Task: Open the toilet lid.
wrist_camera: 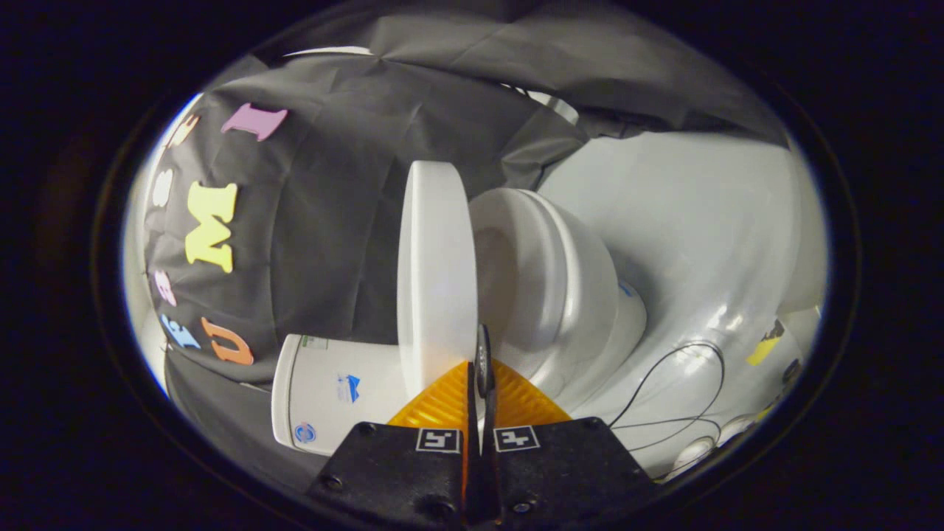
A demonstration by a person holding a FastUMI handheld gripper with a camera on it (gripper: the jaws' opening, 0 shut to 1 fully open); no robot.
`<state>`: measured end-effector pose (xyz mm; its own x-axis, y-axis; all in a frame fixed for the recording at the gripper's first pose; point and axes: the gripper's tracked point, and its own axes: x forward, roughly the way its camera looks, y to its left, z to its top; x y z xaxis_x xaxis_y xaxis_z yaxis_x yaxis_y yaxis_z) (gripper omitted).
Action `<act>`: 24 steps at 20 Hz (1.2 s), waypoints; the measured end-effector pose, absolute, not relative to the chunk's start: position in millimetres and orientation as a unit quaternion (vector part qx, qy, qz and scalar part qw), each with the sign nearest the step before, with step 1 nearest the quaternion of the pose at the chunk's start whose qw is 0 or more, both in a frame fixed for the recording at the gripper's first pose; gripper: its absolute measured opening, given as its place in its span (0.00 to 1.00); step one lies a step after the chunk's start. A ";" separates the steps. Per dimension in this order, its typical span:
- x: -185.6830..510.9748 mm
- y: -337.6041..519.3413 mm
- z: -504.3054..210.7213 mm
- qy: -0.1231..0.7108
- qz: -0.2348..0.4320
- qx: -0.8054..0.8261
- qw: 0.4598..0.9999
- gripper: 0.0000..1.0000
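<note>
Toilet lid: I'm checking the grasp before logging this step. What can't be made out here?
- Gripper view, grasp: the tool has its fingers close together at the toilet lid edge. Whether they pinch it or the thin dark piece between them is too small to tell.
- Gripper view, hinge: hidden behind the edge-on lid.
- Gripper view, bowl inside: mostly hidden by the lid and the seat.

A glossy white floor (700,221) is seen under the booth. A white toilet (590,295) is stood on it, its base met by the floor. Thin black cables (664,369) are looped across the floor near the base, beside a small white object that cannot be made out. A yellow strip (763,350) is stuck on the floor farther off.
</note>
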<state>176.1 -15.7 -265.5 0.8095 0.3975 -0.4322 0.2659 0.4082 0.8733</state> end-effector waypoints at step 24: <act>170.7 45.8 -159.5 0.247 0.068 0.398 0.881 0.04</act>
